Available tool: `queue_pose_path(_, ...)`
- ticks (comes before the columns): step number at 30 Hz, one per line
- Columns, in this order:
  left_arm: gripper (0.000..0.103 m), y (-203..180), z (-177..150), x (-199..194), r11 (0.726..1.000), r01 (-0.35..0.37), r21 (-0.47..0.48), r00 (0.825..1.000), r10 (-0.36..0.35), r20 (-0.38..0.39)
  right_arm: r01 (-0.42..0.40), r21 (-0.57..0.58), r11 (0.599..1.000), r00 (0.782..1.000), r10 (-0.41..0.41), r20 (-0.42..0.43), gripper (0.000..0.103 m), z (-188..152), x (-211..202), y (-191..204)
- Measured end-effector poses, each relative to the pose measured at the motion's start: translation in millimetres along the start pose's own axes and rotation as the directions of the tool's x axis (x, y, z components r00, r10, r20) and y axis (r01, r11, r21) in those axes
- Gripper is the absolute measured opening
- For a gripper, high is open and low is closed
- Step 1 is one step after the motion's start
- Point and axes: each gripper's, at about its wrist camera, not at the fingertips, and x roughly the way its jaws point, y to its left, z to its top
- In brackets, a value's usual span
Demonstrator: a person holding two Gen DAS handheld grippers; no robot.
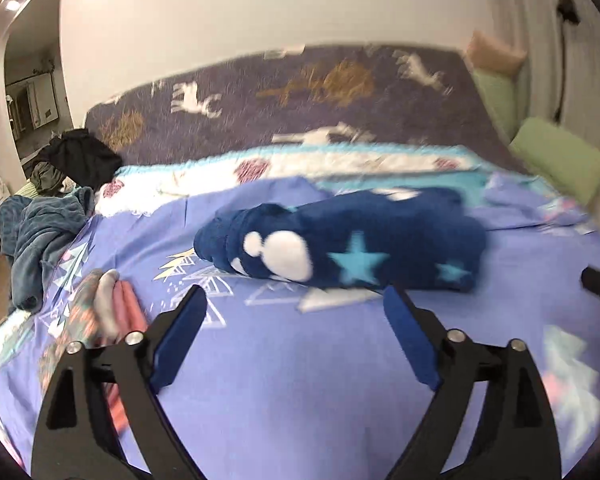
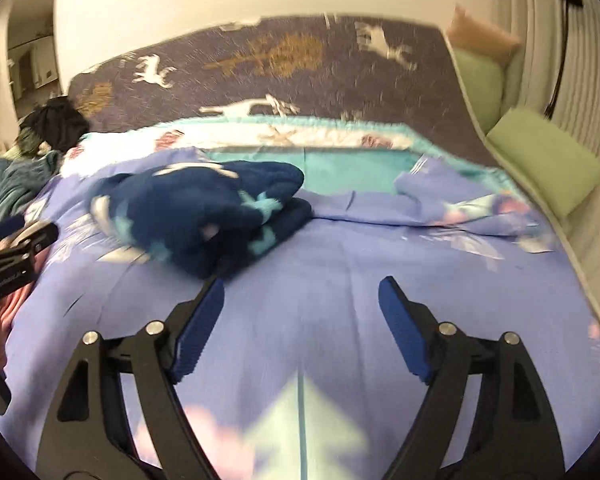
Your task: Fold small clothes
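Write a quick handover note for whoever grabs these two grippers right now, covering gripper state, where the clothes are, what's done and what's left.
Left gripper: open, empty, above the bed sheet, just short of the navy star-print garment.
Right gripper: open, empty, with the garment ahead to its left.
The navy garment lies bunched and rumpled, not neatly folded.
A folded stack sits at the left edge; a loose pile lies beyond it.
Done: apparently the stack. Left: the navy garment, probably the pile too.

Navy star garment [image 1: 340, 240]: motion-blurred, folds unreadable.
Pink folded pile [image 1: 116, 320], left of the garment: partly hidden behind the left gripper [image 1: 294, 300].
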Motion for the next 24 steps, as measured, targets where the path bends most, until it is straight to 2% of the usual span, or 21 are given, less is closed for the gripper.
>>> queue_pose_path(1,0.100,-6.0,-6.1,-22.5,1.000,0.016,0.006,1.000,-0.016,0.012,0.012,-0.015,1.000,1.000,-0.012,0.020,0.085,-8.2,-26.9,3.7)
queue_pose_path(6,0.101,-30.7,-36.9,-107.1,0.998,0.050,0.027,0.998,-0.051,0.024,0.031,-0.047,0.998,0.996,-0.027,0.083,0.089,-46.3,-122.0,18.1)
queue_pose_path(10,0.101,-45.4,-64.4,-176.4,0.999,0.014,0.053,0.994,-0.019,0.104,0.007,-0.028,1.000,0.993,-0.003,0.122,0.090,-78.5,-190.3,24.2)
queue_pose_path(16,0.101,-52.6,-97.5,-247.3,0.998,-0.025,0.066,0.986,0.014,0.168,0.008,-0.027,1.000,0.984,-0.003,0.177,0.092,-115.4,-253.6,29.4)
queue_pose_path(21,0.101,-53.9,-112.1,-281.2,0.999,-0.025,0.037,0.982,0.017,0.188,0.045,-0.026,0.999,0.973,-0.038,0.229,0.095,-134.6,-287.3,28.1)
queue_pose_path(24,0.101,-56.3,-118.0,-293.2,0.999,-0.024,0.022,0.983,0.020,0.183,0.040,-0.022,0.999,0.973,-0.034,0.228,0.096,-143.3,-296.6,25.8)
